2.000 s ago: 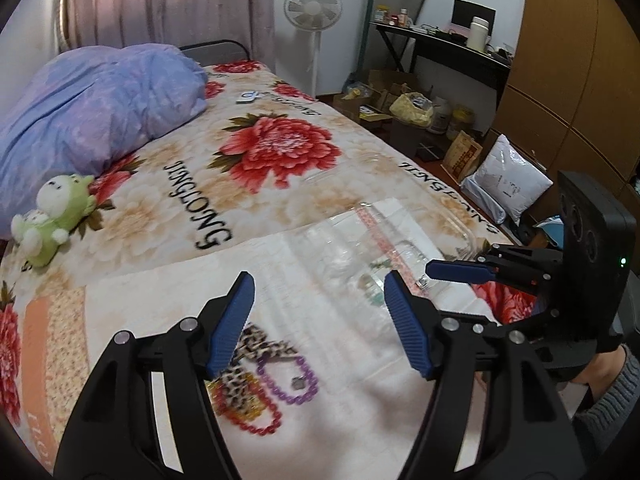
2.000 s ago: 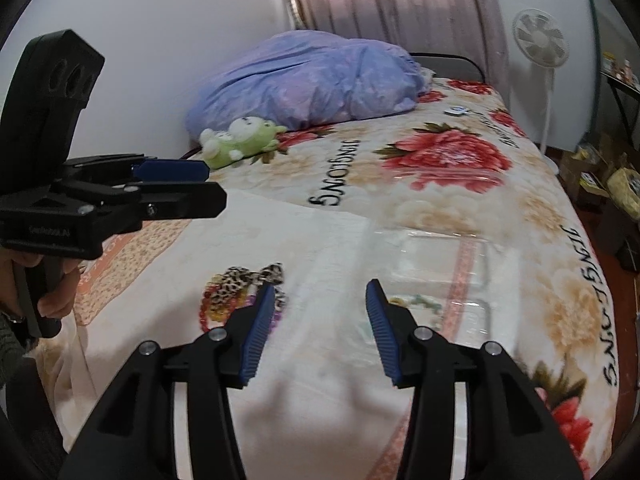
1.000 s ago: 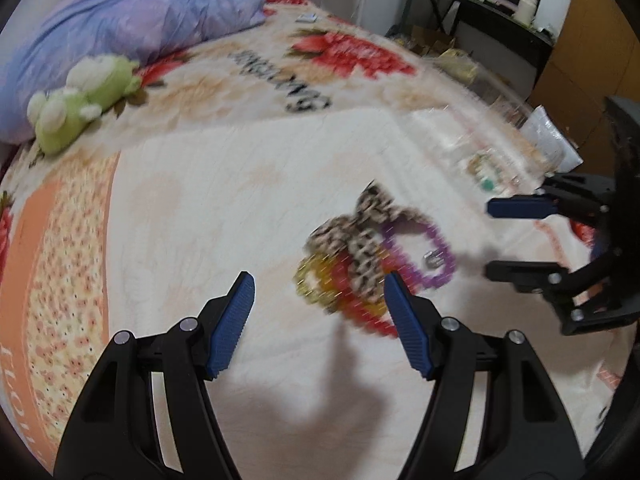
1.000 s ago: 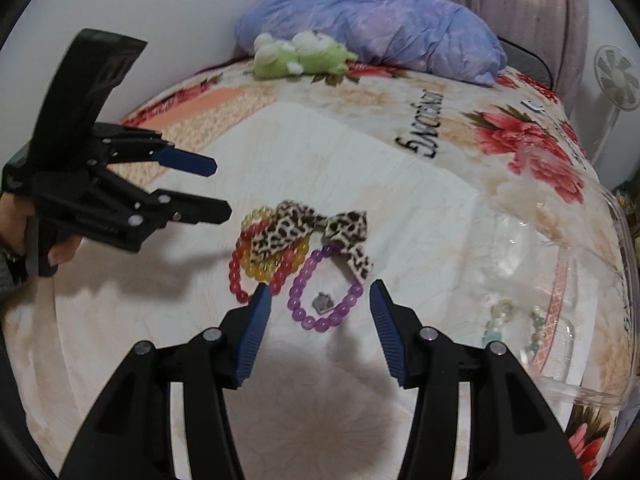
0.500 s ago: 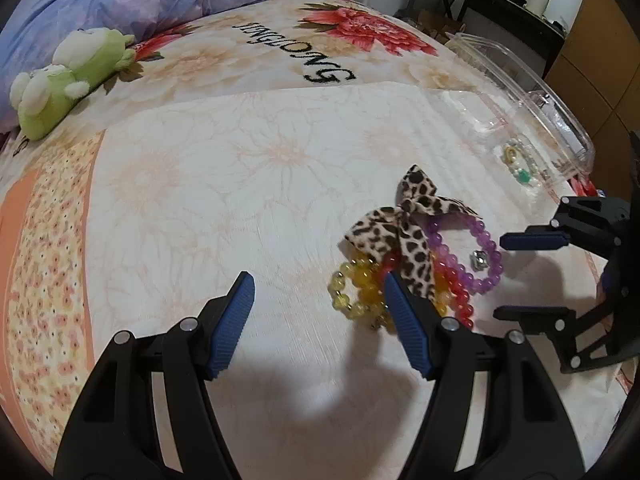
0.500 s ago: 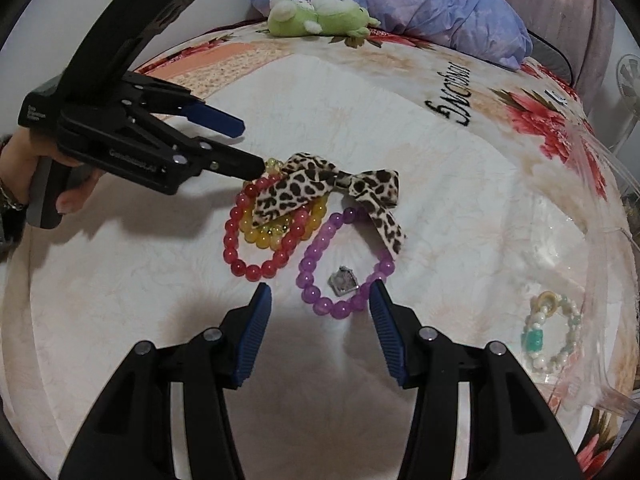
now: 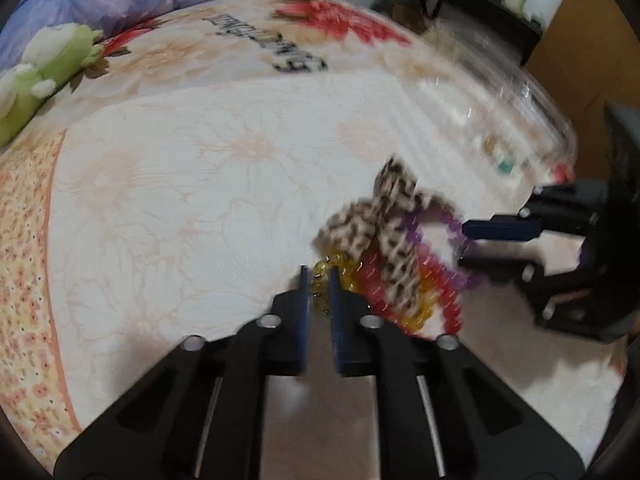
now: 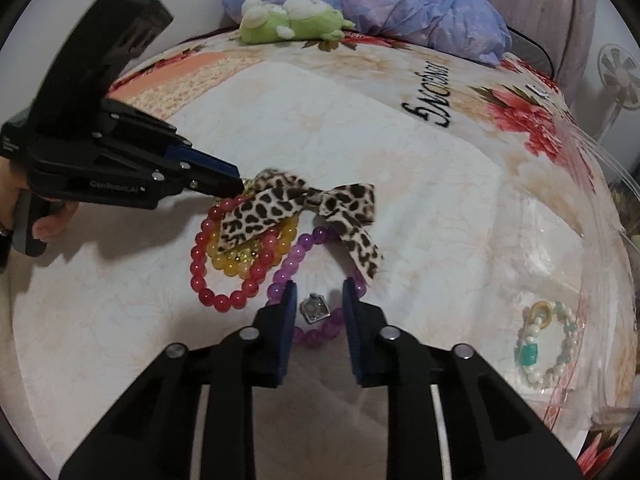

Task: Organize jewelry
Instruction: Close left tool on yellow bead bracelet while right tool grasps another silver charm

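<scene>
A heap of jewelry lies on the white cloth: a leopard-print bow (image 8: 280, 204), a red bead bracelet (image 8: 224, 272), a yellow bead bracelet (image 8: 240, 260) and a purple bead bracelet (image 8: 296, 260) with a silver charm (image 8: 316, 308). My left gripper (image 7: 319, 280) is shut on the yellow bracelet (image 7: 320, 276) at the heap's left edge; it also shows in the right wrist view (image 8: 236, 184). My right gripper (image 8: 318, 292) is half closed around the purple bracelet's near side, its fingers either side of the charm. In the left wrist view, blurred, it (image 7: 466, 242) sits at the purple bracelet (image 7: 428, 232).
A clear plastic box (image 8: 600, 280) at the right holds a white and green bead bracelet (image 8: 548, 344). A green plush toy (image 8: 288, 20) and a purple pillow (image 8: 400, 4) lie at the bed's far end. The bed edge is right of the box.
Both grippers have moved in on the heap and closed. The left went from open to shut on the yellow bracelet; the right has narrowed around the purple bracelet.
</scene>
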Tool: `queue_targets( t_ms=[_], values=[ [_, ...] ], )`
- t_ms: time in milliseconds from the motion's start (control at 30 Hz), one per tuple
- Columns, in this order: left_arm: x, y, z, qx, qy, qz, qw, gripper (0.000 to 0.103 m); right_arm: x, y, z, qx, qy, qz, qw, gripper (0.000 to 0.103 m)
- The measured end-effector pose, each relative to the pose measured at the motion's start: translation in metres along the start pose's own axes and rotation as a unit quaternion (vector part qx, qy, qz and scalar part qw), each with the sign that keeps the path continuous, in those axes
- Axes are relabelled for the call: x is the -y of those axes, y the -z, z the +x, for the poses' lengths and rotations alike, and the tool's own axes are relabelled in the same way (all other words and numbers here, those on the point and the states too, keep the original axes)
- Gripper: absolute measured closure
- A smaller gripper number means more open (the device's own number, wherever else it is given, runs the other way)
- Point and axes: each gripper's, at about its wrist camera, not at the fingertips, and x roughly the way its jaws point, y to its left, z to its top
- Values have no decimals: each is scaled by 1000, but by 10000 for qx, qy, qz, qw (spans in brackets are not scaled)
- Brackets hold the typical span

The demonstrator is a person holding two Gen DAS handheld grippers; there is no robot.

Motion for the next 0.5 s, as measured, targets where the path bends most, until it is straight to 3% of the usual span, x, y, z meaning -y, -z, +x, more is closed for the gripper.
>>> queue_targets(
  t_ms=[233, 500],
  values=[
    [0, 0, -9, 173, -54, -20, 9998, 95, 2, -1, -5, 101, -10, 47, 9999, 90],
    [8, -6, -34, 535, 10, -4, 9986, 95, 12, -9, -30, 576, -55, 292, 9979, 90]
  ],
)
